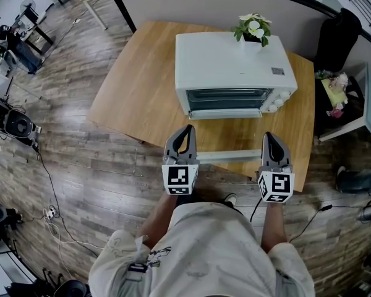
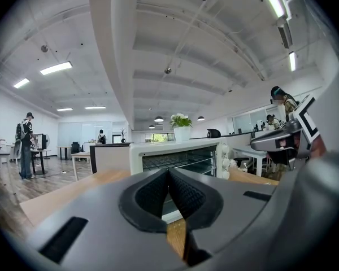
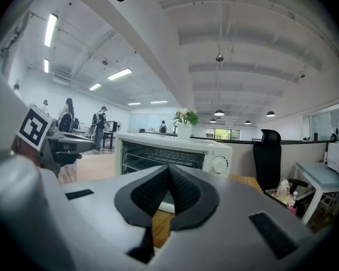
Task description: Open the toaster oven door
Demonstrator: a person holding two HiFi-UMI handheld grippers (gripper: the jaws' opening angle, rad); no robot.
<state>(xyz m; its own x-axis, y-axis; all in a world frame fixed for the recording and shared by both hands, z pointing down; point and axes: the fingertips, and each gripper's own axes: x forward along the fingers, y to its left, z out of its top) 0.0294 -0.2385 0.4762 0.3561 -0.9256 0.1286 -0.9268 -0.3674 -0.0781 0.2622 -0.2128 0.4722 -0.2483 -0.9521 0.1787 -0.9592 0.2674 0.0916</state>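
Black-padded and pressed together on nothing, your left gripper (image 1: 184, 130) and right gripper (image 1: 271, 136) hover side by side at lower centre over the wooden table's (image 1: 136, 98) near edge, with the white toaster oven (image 1: 235, 64) just above them, its glass door (image 1: 226, 97) shut.

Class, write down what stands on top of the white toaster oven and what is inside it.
On top of the white toaster oven stands a white pot of green leaves and white flowers. Inside, only a wire rack shows; the rest is too dark to tell.
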